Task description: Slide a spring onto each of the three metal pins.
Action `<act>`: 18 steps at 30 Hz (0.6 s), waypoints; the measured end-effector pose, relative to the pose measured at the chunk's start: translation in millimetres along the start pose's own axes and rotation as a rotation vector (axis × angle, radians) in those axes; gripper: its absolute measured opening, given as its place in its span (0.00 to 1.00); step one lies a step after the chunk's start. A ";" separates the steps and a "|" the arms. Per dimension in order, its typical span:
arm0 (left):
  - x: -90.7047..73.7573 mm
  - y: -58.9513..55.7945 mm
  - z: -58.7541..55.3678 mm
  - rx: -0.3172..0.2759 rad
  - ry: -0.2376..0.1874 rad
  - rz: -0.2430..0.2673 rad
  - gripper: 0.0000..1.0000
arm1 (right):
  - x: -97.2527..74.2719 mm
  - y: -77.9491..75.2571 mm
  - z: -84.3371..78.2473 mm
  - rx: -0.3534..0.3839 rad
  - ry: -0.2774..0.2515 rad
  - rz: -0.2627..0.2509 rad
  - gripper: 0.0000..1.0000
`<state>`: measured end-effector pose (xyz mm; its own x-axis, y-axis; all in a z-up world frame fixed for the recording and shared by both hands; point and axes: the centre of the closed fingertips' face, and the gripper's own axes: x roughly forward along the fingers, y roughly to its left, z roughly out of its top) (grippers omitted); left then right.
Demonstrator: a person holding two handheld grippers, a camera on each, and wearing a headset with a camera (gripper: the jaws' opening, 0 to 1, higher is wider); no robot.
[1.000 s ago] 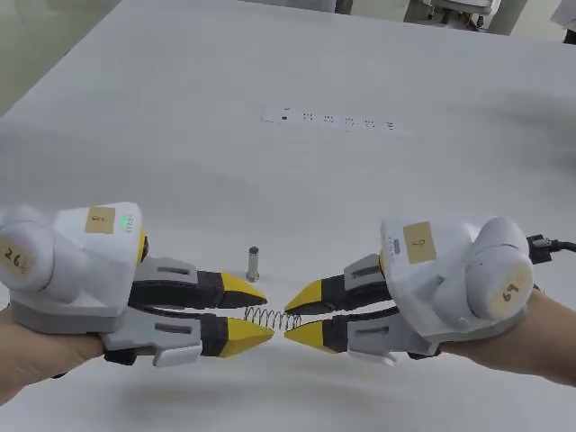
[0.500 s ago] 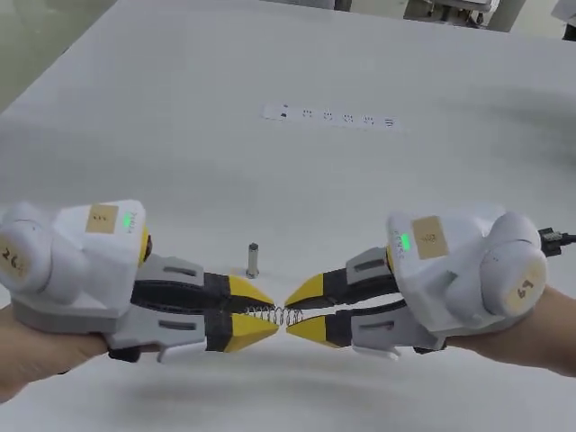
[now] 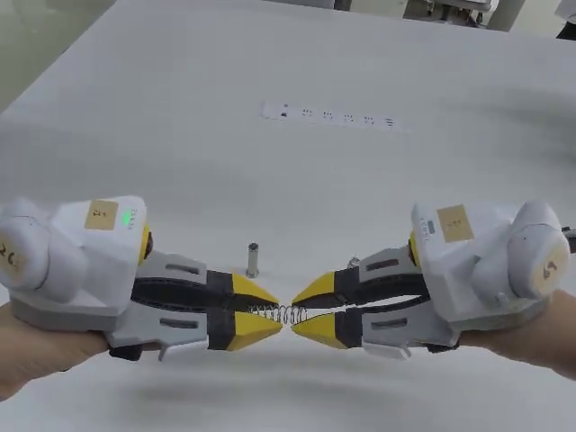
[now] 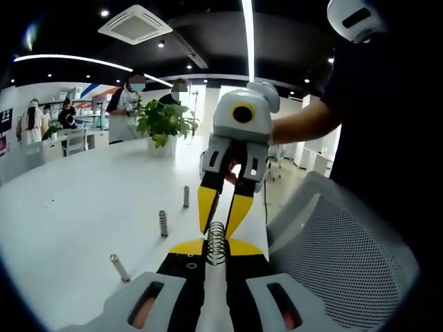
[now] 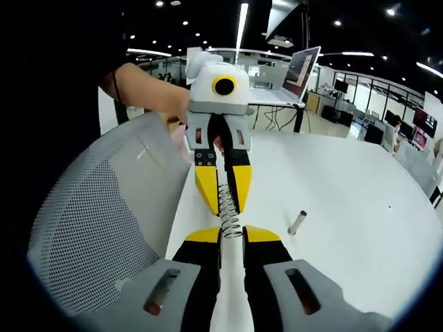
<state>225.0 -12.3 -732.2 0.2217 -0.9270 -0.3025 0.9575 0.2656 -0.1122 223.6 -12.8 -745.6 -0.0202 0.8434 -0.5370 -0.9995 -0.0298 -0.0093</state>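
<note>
While pinching the spring point(image 3: 284, 315) end to end between the left gripper point(image 3: 270, 314) and the right gripper point(image 3: 295, 313), go gently: note both pairs of jaws drawn almost together, each nipping one end of the coil, held level over the workbench point(image 3: 180, 135). Hand over cleanly first, tightening one grip before loosening the other, to avoid flicking the coil away. Take the bare pin point(image 3: 253, 259), standing upright just beyond the yellow tips, as the likely target; treat the middle pin point(image 4: 163, 223) and the far pin point(image 4: 185, 196) in the left gripper view as seemingly sleeved already. Turn the spring upright with its lower end free of the jaws, line its bore over the pin top, then lower straight down and release only once seated. Avoid squeezing hard enough to flatten the coils, or knocking the pin over on approach.
</note>
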 end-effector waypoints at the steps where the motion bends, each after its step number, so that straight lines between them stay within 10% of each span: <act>1: -0.2 -0.6 0.0 -0.001 -0.001 -0.002 0.02 | -0.4 0.5 -1.4 -0.004 -0.001 0.001 0.09; 18: -2.4 -3.9 2.8 -0.018 -0.021 -0.017 0.02 | -4.0 2.7 1.3 0.114 -0.062 0.023 0.07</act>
<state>221.2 -11.9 -728.4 0.2099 -0.9367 -0.2804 0.9577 0.2547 -0.1339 221.0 -15.6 -742.4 -0.0409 0.8746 -0.4830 -0.9949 0.0088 0.1002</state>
